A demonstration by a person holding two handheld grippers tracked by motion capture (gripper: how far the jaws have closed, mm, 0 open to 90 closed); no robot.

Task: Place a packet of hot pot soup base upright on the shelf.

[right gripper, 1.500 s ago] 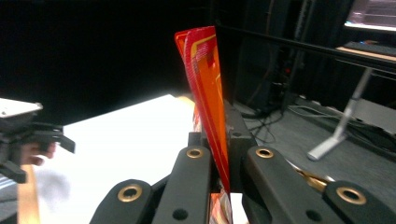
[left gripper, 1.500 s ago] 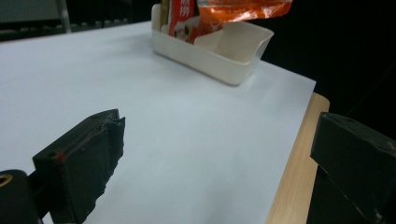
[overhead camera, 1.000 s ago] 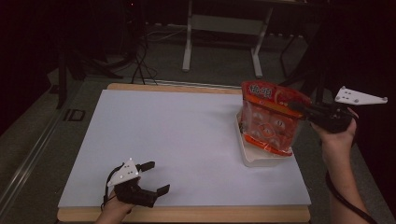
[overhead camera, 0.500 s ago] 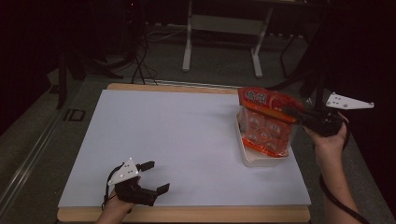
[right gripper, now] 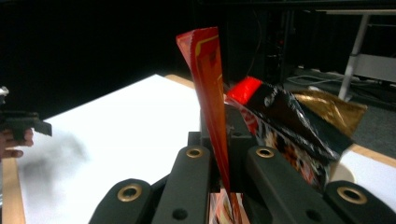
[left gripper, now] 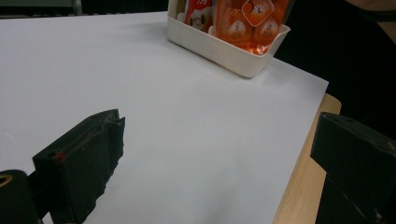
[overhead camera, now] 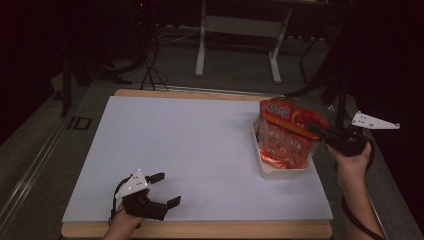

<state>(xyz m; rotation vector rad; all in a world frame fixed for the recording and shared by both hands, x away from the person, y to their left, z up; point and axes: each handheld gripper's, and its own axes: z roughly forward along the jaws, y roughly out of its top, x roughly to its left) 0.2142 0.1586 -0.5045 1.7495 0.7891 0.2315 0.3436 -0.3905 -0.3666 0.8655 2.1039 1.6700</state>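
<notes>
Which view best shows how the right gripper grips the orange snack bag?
The right gripper view: the right gripper has its jaws clamped on the bag's top edge. The high view shows the bag standing in the white bin. The left gripper view shows its lower part.

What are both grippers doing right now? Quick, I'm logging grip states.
Left gripper: open, empty, resting low at the table's near edge.
Right gripper: shut on the orange snack bag, over the white bin.
</notes>
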